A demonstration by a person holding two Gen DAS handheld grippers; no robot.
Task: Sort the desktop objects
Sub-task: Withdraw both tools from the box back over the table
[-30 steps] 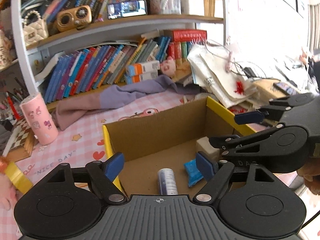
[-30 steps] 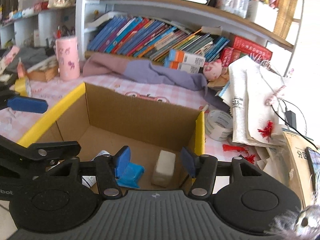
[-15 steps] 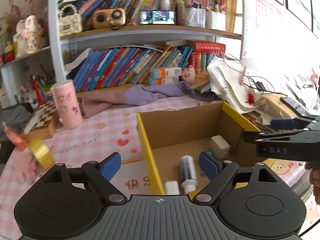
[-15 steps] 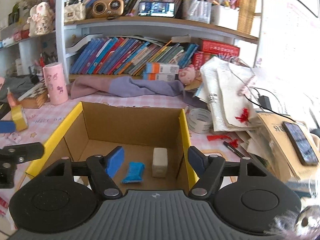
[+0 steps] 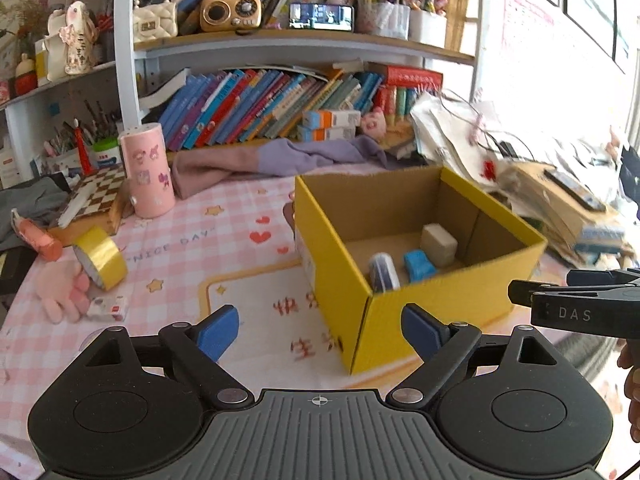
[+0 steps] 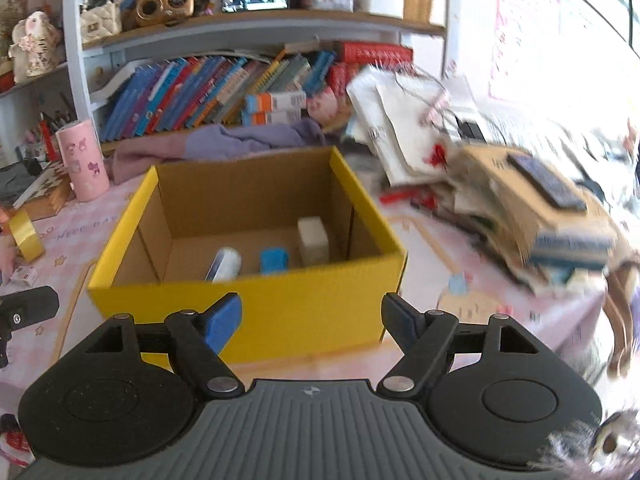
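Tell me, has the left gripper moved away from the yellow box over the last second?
Yes. The left gripper has pulled back and leftward: a second ago its fingers hung over the yellow box, and now the box sits ahead, right of centre.

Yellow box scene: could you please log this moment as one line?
left gripper: open, empty | right gripper: open, empty | yellow box: holds tube, blue packet, beige block

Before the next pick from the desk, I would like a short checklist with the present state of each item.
1. Left gripper open and holding nothing: ok.
2. Right gripper open and holding nothing: ok.
3. Yellow box upright, top open: ok.
4. Room left in the box beside the white block, blue packet and tube: ok.
5. Next item in free reach: yellow tape roll lies on the pink mat, nothing on top: ok.
6. Small packet apart from the pink plush: cannot tell.
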